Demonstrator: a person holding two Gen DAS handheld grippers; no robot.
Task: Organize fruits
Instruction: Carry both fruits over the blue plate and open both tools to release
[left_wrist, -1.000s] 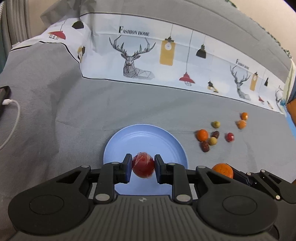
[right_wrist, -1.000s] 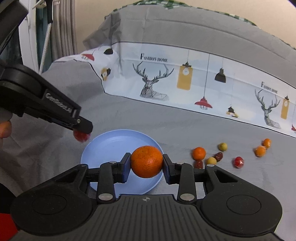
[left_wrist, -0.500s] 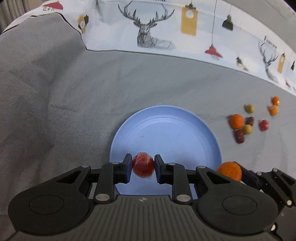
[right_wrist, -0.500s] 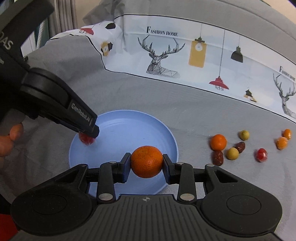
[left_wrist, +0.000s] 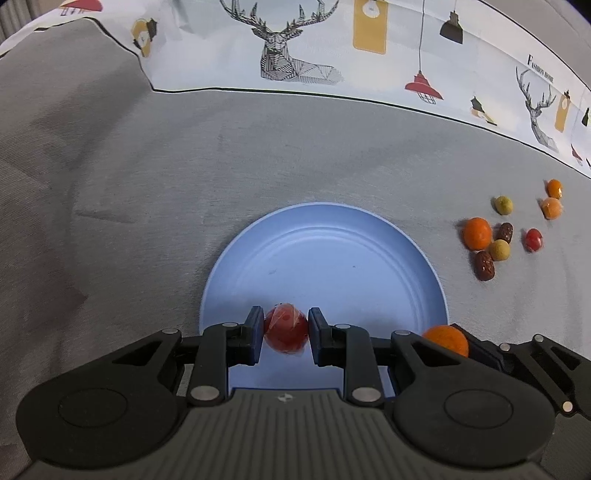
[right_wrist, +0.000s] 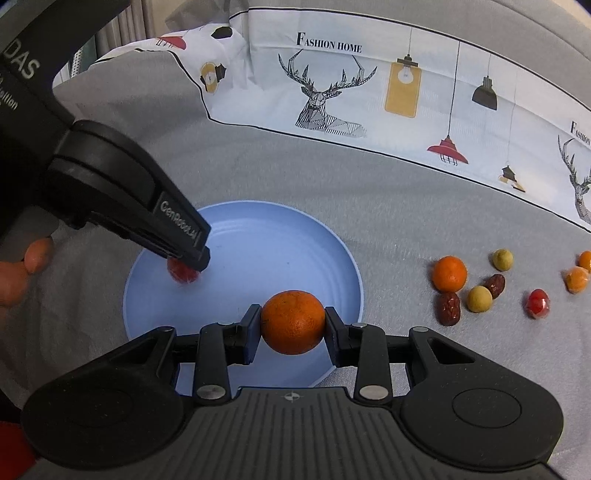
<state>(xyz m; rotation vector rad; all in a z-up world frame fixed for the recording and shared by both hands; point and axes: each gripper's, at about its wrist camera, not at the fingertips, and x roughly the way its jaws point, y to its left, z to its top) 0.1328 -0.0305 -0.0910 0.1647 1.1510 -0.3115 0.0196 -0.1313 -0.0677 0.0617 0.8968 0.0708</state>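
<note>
My left gripper (left_wrist: 285, 328) is shut on a small red wrapped fruit (left_wrist: 285, 326), low over the near part of the blue plate (left_wrist: 332, 258). In the right wrist view the same gripper (right_wrist: 186, 264) reaches in from the left and holds the red fruit (right_wrist: 179, 272) just above the plate's (right_wrist: 280, 240) left side. My right gripper (right_wrist: 292, 323) is shut on an orange tangerine (right_wrist: 292, 321) over the plate's near right edge; the tangerine (left_wrist: 447, 338) shows at the lower right of the left wrist view. The inside of the plate is otherwise bare.
Several small fruits lie on the grey cloth to the right of the plate: a tangerine (right_wrist: 448, 273), brown dates (right_wrist: 448, 308), yellow-green balls (right_wrist: 479, 298), a red wrapped fruit (right_wrist: 537, 302) and small orange ones (right_wrist: 576, 278). A deer-print cloth (right_wrist: 369, 92) lies behind. A person's fingers (right_wrist: 35, 254) hold the left gripper.
Both grippers have sunk toward the plate and tipped further down, each still holding its fruit. The plate now fills more of both views.
</note>
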